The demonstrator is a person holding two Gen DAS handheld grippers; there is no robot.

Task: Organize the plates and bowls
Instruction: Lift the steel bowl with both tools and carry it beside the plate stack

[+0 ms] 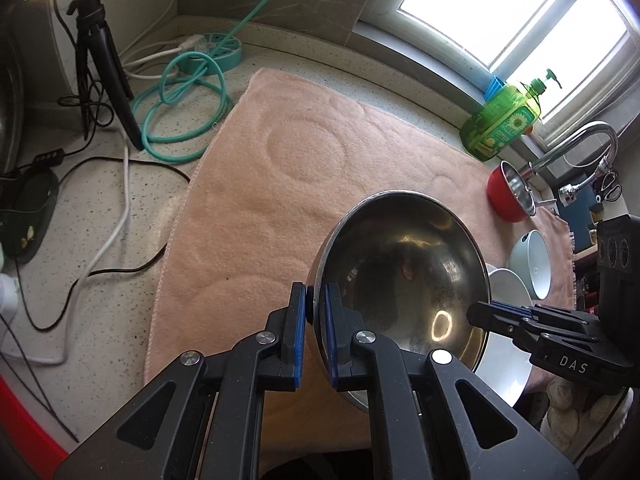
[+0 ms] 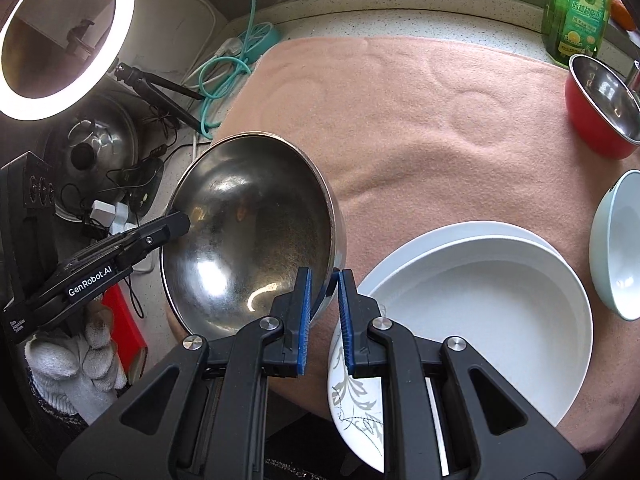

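Pink towel (image 2: 420,120) spread over surface (image 1: 100,200). Steel bowl (image 2: 248,232) held tilted above towel, white plates (image 2: 480,300) at 3 o'clock. Left tool (image 1: 316,320) pinching bowl rim at 9 o'clock; right tool (image 2: 324,312) pinching rim at 3 o'clock.

Both hand-held grippers (image 1: 318,332) (image 2: 325,320) clamped (angled downward)

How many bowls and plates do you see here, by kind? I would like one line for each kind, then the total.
Steel bowl, held at its rim by both tongs: 1
Red bowl with steel inside: 1
Pale blue-green bowl: 1
White plates, stacked: 2
Plate with grey leaf pattern: 1
Total: 6
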